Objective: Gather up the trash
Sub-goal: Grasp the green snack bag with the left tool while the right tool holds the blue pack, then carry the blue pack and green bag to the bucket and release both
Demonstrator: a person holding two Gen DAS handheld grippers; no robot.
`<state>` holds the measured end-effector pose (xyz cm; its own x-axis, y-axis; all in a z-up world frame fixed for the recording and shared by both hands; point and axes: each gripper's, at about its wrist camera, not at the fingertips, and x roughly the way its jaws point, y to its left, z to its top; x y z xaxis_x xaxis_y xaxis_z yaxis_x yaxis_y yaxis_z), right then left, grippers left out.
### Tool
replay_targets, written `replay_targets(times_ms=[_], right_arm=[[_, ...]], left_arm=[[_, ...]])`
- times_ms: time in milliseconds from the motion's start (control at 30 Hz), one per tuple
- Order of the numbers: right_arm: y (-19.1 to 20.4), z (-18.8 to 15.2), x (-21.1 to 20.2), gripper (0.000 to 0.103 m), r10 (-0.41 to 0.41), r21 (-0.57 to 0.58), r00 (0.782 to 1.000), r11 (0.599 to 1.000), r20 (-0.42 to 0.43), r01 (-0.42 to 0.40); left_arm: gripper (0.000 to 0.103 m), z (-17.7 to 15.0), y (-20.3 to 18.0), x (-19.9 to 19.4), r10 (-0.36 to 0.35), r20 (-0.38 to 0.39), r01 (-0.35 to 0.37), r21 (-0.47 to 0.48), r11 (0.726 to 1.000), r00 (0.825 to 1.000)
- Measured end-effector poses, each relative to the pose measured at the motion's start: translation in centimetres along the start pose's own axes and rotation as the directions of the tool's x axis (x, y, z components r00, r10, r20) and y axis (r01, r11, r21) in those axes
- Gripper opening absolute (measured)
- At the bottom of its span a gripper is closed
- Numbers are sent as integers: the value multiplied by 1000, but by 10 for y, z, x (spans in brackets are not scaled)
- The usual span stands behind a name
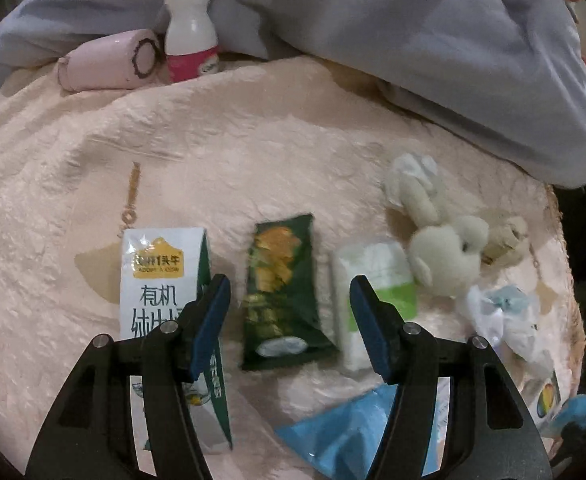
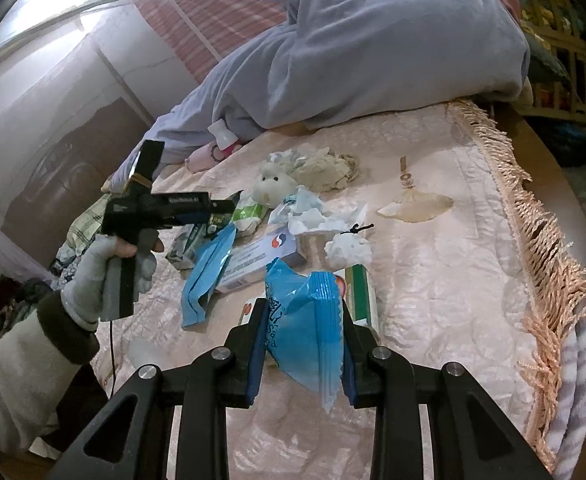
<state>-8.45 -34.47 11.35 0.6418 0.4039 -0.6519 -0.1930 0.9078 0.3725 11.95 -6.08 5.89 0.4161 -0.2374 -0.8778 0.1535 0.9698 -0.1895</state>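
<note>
Milk carton (image 1: 165, 300) partly behind tongs (image 1: 289, 320).

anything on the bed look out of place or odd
Yes. A plush toy lies among wrappers and crumpled tissues on the bedspread, so it isn't trash. A milk carton lies flat. The right gripper holds a torn blue wrapper.

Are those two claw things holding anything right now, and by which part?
The right gripper pinches a blue snack wrapper across its lower half, near the crimped end. The left gripper holds nothing; its fingers are spread above a green packet.
</note>
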Motion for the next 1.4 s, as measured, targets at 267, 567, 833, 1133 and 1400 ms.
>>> replay_targets(times_ms=[267, 567, 833, 1133, 1400], right_arm=[[-2, 0, 7, 30, 19, 17, 1000, 1000, -8, -19], [1, 0, 2, 30, 8, 2, 1000, 1000, -2, -8], [-1, 3, -7, 30, 48, 42, 998, 998, 41, -50], [15, -2, -28, 30, 59, 15, 996, 998, 70, -60], [21, -10, -40, 30, 55, 15, 996, 998, 75, -56]], left_arm=[[61, -2, -17, 17, -23, -99, 29, 64, 998, 995], [18, -10, 5, 8, -62, -58, 60, -39, 997, 996], [16, -25, 10, -51, -126, 9, 126, -33, 991, 992], [22, -43, 11, -80, -247, -4, 246, -71, 967, 969], [24, -57, 8, -106, -272, 15, 273, -35, 962, 962]])
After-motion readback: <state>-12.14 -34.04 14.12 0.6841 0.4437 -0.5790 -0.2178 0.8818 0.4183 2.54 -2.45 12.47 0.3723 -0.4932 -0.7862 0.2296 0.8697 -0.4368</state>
